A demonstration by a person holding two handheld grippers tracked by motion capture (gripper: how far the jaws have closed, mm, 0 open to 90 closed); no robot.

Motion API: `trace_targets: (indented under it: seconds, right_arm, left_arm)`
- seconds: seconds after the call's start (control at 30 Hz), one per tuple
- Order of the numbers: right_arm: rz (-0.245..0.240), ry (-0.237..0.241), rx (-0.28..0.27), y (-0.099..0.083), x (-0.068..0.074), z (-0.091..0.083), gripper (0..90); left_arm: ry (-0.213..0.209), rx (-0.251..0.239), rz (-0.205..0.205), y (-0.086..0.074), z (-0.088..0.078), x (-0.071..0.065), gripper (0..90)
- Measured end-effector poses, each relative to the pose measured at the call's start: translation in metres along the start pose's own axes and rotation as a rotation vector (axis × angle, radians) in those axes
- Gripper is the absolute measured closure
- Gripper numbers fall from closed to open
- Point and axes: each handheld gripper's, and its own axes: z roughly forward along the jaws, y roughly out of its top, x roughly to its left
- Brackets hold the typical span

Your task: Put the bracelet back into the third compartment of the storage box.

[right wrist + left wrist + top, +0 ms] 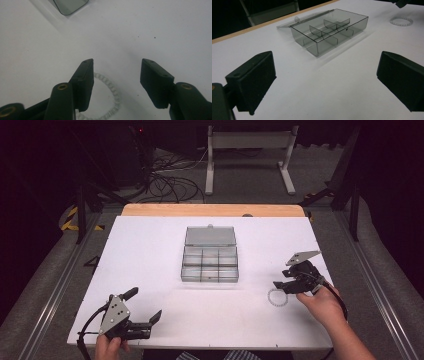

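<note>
The left tongs (324, 82) stand wide apart, with bare white worktop (329, 92) between the jaws. Beyond them sits a smoky clear box (329, 31) with dividers, lid open. A bead ring (401, 21) lies to its right.

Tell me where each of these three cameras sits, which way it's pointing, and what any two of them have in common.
High view: above the person's side, looking forward and down on the white table; both forearms, left hand-held gripper and right hand-held gripper show.
Left gripper view: low over the table, facing the open divided box between its own open jaws.
Right gripper view: looking steeply down on the bead bracelet, which lies partly between its open jaws.
Shared: all three show the box and the bracelet.
</note>
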Motion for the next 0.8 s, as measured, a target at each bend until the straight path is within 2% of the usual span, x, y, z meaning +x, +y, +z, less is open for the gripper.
trace_targets:
  seconds: [0.2, 0.8]
  right_arm:
    - [0.014, 0.016, 0.073, -0.002, -0.005, 0.007, 53.3]
    - [0.008, 0.04, 0.192, -0.004, -0.007, 0.02, 66.4]
  left_arm:
    - [-0.002, -0.001, -0.007, 0.0, 0.001, -0.001, 2.9]
    - [0.003, 0.004, 0.001, 0.0, 0.001, 0.0, 2.9]
